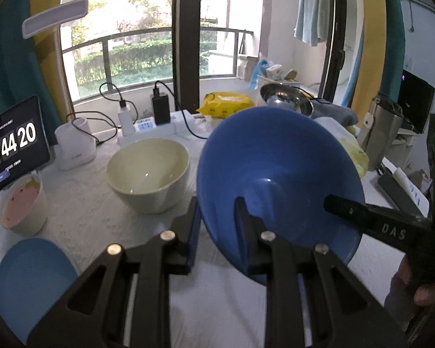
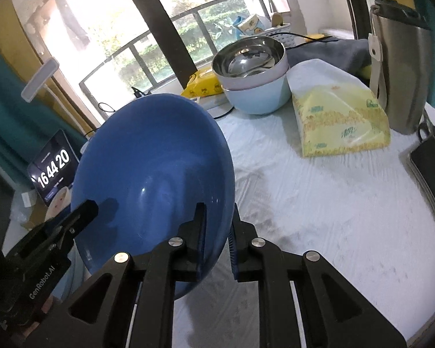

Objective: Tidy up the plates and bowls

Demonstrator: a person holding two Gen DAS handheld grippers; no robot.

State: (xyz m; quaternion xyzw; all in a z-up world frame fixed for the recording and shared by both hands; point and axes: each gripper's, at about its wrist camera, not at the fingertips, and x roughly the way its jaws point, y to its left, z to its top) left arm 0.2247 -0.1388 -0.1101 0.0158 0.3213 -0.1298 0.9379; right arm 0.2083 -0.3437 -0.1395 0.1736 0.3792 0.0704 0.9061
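A large blue bowl (image 1: 278, 174) hangs tilted above the white tablecloth, held by both grippers at opposite sides of its rim. My left gripper (image 1: 217, 217) is shut on the rim nearest it, one finger inside and one outside. My right gripper (image 2: 217, 220) is shut on the other side of the blue bowl (image 2: 153, 179) in the same way. A cream bowl (image 1: 148, 174) stands on the table behind and to the left. A blue plate (image 1: 34, 278) lies at the near left. A steel bowl (image 2: 249, 55) sits nested in a light blue bowl (image 2: 258, 98) at the back.
A cup with pink contents (image 1: 23, 206), a tablet clock (image 1: 11, 145), a white container (image 1: 75, 145) and a power strip (image 1: 156, 127) line the left and back. A tissue pack (image 2: 339, 119) and a steel flask (image 2: 400, 72) stand at the right.
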